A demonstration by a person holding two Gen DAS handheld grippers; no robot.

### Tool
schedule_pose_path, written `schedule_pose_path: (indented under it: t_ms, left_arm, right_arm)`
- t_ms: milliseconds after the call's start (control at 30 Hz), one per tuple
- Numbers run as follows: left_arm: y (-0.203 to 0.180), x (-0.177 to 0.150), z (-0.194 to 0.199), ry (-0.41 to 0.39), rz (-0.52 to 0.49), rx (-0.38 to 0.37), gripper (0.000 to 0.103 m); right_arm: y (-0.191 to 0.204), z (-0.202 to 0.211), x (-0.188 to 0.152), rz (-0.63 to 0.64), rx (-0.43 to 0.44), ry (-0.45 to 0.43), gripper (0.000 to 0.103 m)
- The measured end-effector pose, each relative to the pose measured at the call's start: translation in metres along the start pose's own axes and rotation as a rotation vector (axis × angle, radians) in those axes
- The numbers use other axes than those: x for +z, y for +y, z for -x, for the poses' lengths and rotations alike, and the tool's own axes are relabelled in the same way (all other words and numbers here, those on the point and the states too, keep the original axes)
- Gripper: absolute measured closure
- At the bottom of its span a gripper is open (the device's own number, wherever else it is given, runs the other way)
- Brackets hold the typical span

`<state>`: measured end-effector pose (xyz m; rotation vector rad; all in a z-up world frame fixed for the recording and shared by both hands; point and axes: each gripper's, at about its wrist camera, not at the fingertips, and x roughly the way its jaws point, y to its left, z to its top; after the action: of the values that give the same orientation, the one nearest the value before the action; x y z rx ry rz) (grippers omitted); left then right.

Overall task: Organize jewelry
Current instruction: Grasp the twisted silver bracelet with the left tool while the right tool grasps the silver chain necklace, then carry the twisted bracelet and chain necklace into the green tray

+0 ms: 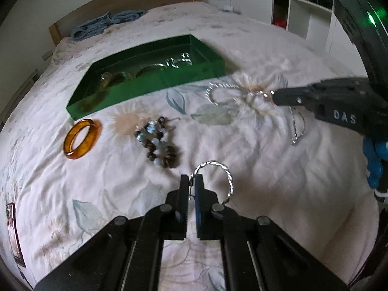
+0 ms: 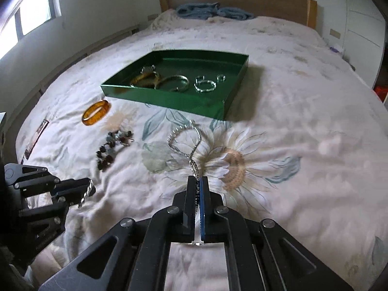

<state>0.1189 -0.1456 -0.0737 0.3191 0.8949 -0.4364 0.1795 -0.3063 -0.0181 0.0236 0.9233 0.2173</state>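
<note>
left gripper (image 1: 192, 181) w/ twisted silver bangle (image 1: 219, 177)

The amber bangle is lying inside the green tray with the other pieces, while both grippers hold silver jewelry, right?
Not quite. The amber bangle lies on the bedspread, outside the green tray, as the right wrist view shows. The left gripper and right gripper do hold silver jewelry.

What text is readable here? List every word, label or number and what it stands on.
"DAS": white letters on the black body of the right tongs, seen from the left wrist view; the word may run on past what shows.
Embossed lettering on the body of the left tongs, in the right wrist view: too blurred to read.
Card lying on the bedspread: too blurred to read.
</note>
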Motion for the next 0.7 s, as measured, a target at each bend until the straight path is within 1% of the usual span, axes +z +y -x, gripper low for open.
schedule_pose_path:
  t_ms: [133, 400, 700]
  left_arm:
    - [0.011, -0.001, 0.02, -0.033, 0.036, -0.016, 0.099]
    - [0.033, -0.008, 0.054, -0.087, 0.084, -0.011, 0.099]
    - [0.054, -0.004, 0.07, -0.128, 0.13, -0.011, 0.099]
  right_arm:
    - [0.007, 0.018, -0.002, 0.002, -0.008, -0.026, 0.101]
    - [0.023, 0.05, -0.004, 0.024, -0.02, -0.082, 0.101]
    - [0.04, 0.076, 0.015, 0.069, -0.034, -0.143, 0.101]
